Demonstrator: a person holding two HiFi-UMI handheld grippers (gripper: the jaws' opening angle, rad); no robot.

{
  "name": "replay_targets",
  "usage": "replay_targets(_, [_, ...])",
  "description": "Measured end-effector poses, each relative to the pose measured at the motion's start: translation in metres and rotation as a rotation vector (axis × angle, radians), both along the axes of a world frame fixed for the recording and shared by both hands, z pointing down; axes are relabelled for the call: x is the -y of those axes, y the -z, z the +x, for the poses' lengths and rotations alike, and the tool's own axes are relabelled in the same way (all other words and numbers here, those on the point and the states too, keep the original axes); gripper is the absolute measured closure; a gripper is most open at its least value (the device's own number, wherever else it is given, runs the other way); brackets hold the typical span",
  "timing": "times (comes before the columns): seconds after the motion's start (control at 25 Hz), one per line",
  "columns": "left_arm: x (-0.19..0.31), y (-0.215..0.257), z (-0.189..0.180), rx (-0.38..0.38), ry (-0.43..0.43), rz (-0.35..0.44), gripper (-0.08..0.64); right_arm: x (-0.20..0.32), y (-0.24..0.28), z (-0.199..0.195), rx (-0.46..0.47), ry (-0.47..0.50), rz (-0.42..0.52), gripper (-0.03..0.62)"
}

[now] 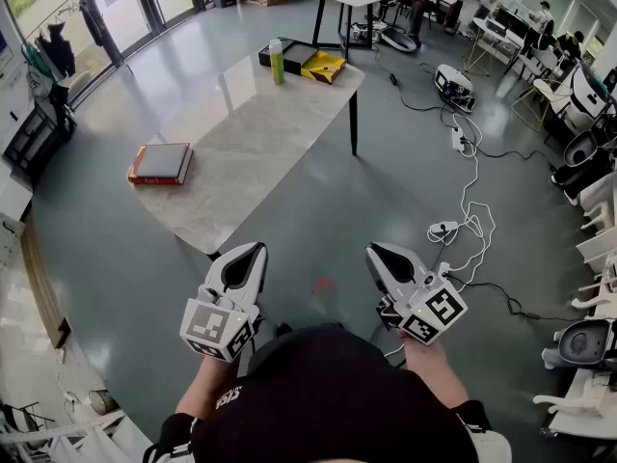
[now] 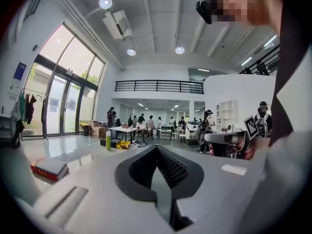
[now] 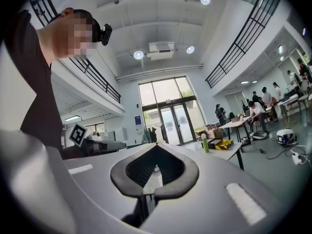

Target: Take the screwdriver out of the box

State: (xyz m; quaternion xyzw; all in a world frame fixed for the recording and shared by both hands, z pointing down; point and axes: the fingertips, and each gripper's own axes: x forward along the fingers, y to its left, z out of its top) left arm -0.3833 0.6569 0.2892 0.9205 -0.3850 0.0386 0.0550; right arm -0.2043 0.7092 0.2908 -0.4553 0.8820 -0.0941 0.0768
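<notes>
Head view: left gripper (image 1: 258, 250) and right gripper (image 1: 372, 251) hang side by side, short of the surface's (image 1: 251, 133) near end; each has its fingers pressed together on nothing; the box (image 1: 323, 67) lies open at the surface's far end, just beside a green bottle (image 1: 277, 61); the screwdriver is too small to make out.

What looks like a red book (image 1: 160, 164) and a green bottle (image 1: 277, 62) stand well apart on the grey table (image 1: 260, 128).
</notes>
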Motion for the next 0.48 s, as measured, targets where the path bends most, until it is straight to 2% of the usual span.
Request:
replay_targets(0.24, [-0.009, 0.000, 0.015, 0.008, -0.003, 0.003, 0.558, -0.007, 0.000, 0.014, 0.003, 0.000, 0.004, 0.581])
replay_targets(0.48, [-0.020, 0.003, 0.036, 0.010, 0.017, 0.014, 0.557, -0.017, -0.007, 0.045, 0.036, -0.013, -0.011, 0.580])
